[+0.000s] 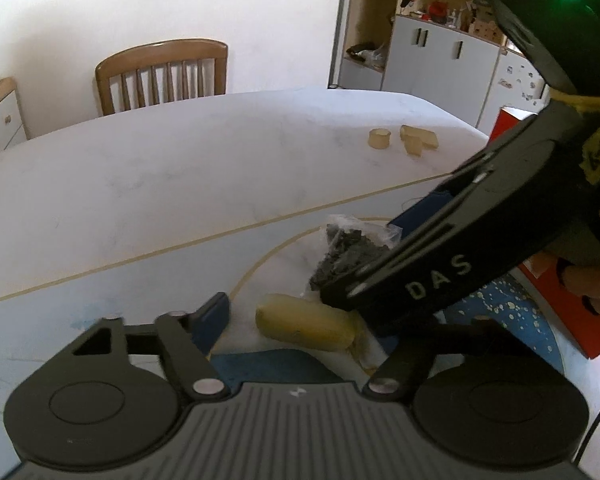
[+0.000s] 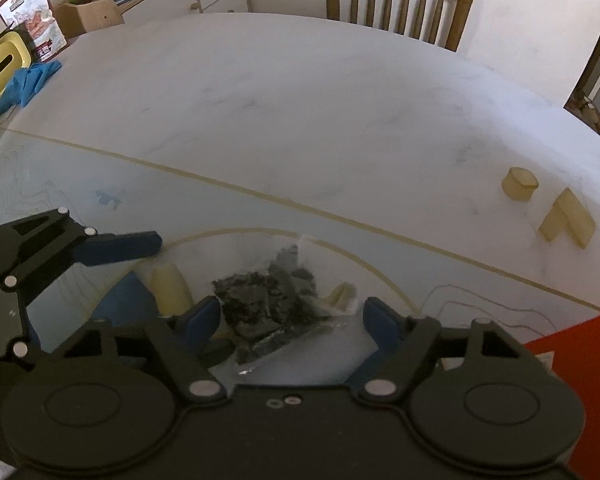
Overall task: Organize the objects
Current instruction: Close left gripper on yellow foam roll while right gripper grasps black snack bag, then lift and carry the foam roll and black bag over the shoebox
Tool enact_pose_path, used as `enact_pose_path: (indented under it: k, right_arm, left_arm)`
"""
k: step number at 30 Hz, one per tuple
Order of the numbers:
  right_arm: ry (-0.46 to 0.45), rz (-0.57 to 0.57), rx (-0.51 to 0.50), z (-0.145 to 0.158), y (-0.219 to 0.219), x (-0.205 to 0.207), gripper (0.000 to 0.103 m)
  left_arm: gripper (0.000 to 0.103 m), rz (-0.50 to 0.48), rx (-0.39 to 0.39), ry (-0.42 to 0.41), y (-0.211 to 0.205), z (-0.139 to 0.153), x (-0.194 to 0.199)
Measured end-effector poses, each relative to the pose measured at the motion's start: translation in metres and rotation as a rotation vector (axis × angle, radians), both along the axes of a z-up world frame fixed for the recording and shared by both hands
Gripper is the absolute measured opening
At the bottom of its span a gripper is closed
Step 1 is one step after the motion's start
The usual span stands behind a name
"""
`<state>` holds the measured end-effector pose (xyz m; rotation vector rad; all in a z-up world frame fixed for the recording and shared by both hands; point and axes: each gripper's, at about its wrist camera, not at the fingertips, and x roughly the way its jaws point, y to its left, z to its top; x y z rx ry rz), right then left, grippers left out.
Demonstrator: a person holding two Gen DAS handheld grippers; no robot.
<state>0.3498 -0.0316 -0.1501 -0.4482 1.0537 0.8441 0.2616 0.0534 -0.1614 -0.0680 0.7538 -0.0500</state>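
Here a clear bag (image 2: 272, 300) of dark bits is seen on the table (image 2: 300, 120) near its front edge, between the spread fingers of the right gripper (image 2: 288, 320), pads beside it, not yet pressing. Its long axis runs away toward the far edge. The left gripper (image 1: 296, 320) is set around a pale block (image 1: 308, 322); contact cannot be told. Only the right view shows both left fingers; only the left shows a hand (image 1: 592, 280)
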Motion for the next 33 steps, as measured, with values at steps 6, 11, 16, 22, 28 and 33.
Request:
enact_pose_path:
  k: [6,11,16,22,28,33]
  right_arm:
    - [-0.010,0.012,0.017,0.004,0.000,-0.004,0.061]
    - [-0.005,-0.015,0.039,0.007,-0.006,-0.005,0.043]
    - [-0.009,-0.044,0.048,0.012,-0.011,-0.010,0.037]
    - [0.008,-0.102,0.096,0.033,-0.031,-0.014,0.036]
    - [0.000,-0.143,0.142,0.063,-0.062,-0.027,0.036]
    - [-0.017,-0.173,0.200,0.090,-0.087,-0.041,0.036]
  left_arm:
    - [0.051,-0.007,0.011,0.001,-0.004,0.002,-0.002]
    - [0.051,0.020,0.014,0.022,-0.004,0.004,-0.002]
    - [0.051,0.034,-0.004,0.041,-0.003,0.007,-0.005]
    - [0.051,0.033,-0.019,0.044,-0.007,0.023,-0.014]
    - [0.051,0.030,-0.034,0.030,-0.017,0.049,-0.025]
    - [0.051,0.020,-0.043,0.007,-0.031,0.077,-0.035]
